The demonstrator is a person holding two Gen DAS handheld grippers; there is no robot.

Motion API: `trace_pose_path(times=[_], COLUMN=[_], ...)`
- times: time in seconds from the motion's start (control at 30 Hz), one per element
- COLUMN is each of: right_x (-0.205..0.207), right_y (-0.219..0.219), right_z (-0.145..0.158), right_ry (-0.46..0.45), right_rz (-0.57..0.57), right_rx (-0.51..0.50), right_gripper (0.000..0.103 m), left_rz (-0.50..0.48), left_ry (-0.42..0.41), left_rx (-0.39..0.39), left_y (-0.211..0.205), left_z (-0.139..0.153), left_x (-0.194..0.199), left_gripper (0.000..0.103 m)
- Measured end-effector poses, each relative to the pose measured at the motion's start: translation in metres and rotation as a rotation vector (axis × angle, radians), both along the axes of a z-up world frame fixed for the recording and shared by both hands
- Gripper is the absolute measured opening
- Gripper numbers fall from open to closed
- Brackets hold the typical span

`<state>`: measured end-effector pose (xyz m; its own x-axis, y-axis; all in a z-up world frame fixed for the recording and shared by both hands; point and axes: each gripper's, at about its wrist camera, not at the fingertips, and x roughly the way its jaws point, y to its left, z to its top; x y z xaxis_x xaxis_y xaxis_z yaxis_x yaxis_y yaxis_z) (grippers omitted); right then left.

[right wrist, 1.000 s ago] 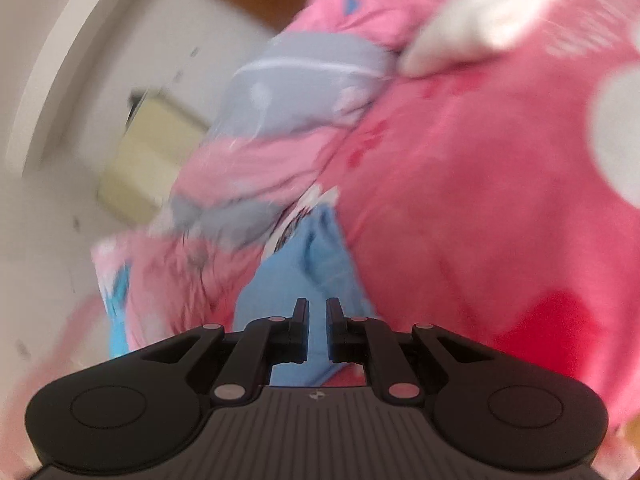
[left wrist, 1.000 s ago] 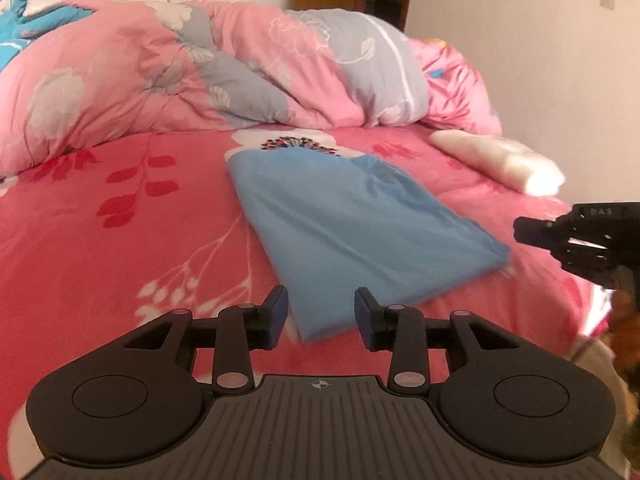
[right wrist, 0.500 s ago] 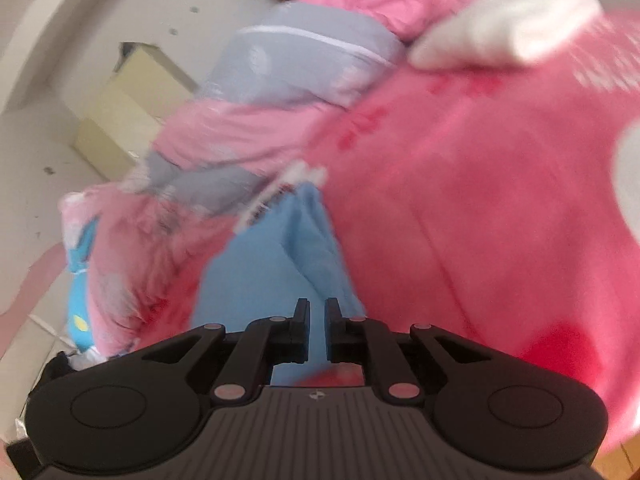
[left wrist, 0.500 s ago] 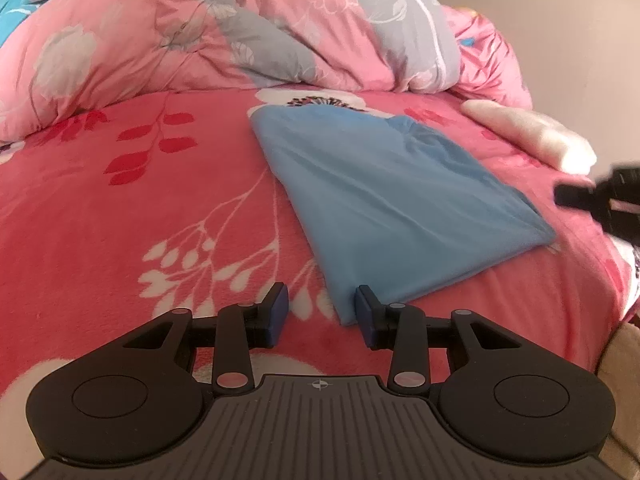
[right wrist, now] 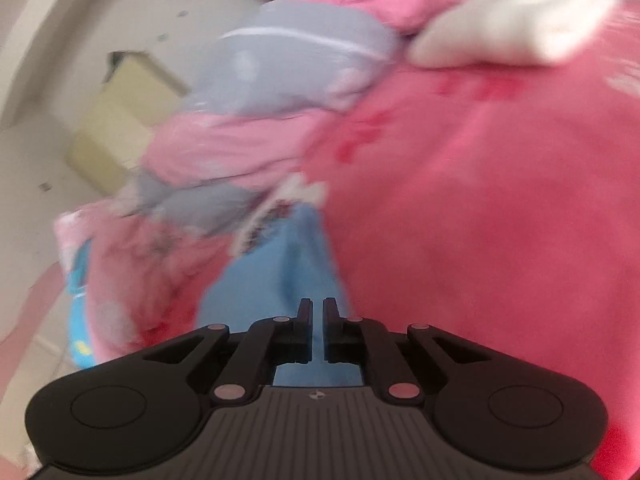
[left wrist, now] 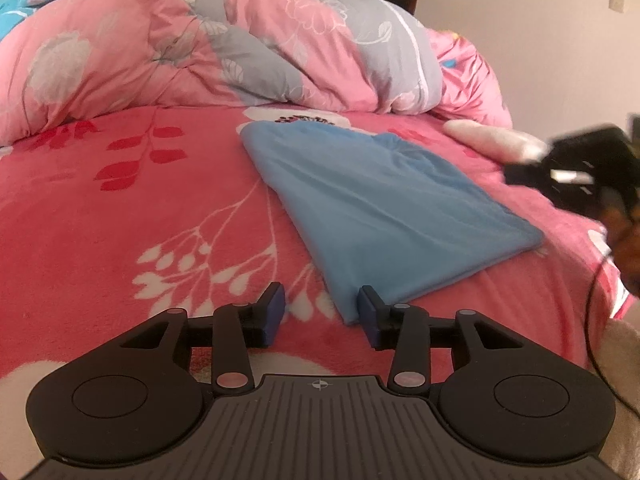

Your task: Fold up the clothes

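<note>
A light blue garment [left wrist: 384, 208] lies folded flat on the pink flowered bed sheet [left wrist: 120, 220]. My left gripper [left wrist: 320, 312] hovers low at its near corner. Its jaws are opening, and the corner tip lies between them, close to the right finger [left wrist: 370, 316], with no pad pressing on it. My right gripper [left wrist: 520, 172] shows blurred at the right edge of the left wrist view, above the bed beyond the garment's right corner. In its own view the right gripper [right wrist: 317, 308] is shut and holds nothing, with the blue garment [right wrist: 280, 280] below and ahead of it.
A bunched pink and grey quilt [left wrist: 200, 52] fills the back of the bed. A white folded cloth [left wrist: 492, 140] lies at the far right by the wall. A black cable [left wrist: 592, 320] hangs at the bed's right edge. A pale cabinet [right wrist: 120, 120] stands beyond the bed.
The left gripper has sunk toward the bed and its fingers have parted a little around the garment's near corner. The right gripper has swung over the bed and its jaws have narrowed.
</note>
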<state>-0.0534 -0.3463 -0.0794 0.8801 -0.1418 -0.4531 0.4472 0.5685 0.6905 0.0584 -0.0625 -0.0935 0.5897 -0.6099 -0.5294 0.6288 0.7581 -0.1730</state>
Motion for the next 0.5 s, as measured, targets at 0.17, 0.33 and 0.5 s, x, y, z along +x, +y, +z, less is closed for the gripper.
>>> trace_pose_path(times=[0.17,0.33,0.5], right_x=[0.055,0.057,0.101], right_y=[-0.030,-0.040,-0.050], right_z=[-0.027,-0.017,-0.020], right_ry=[0.136,0.151,0.150], right_rz=[0.079,-0.019,0.103], right_rx=[-0.001,-0.049,-0.008], right_gripper=[0.003,0.004,0.005], left_rz=[-0.014,-0.023,-0.024], left_ry=[-0.011,-0.004,-0.006], left_rx=[-0.032,-0.067,-0.075], left_y=[0.004,0.008,0.008], left_z=[-0.004,-0.008,-0.009], left_x=[0.000,0.002,0.002], left_gripper=[0.042,0.043,0.043])
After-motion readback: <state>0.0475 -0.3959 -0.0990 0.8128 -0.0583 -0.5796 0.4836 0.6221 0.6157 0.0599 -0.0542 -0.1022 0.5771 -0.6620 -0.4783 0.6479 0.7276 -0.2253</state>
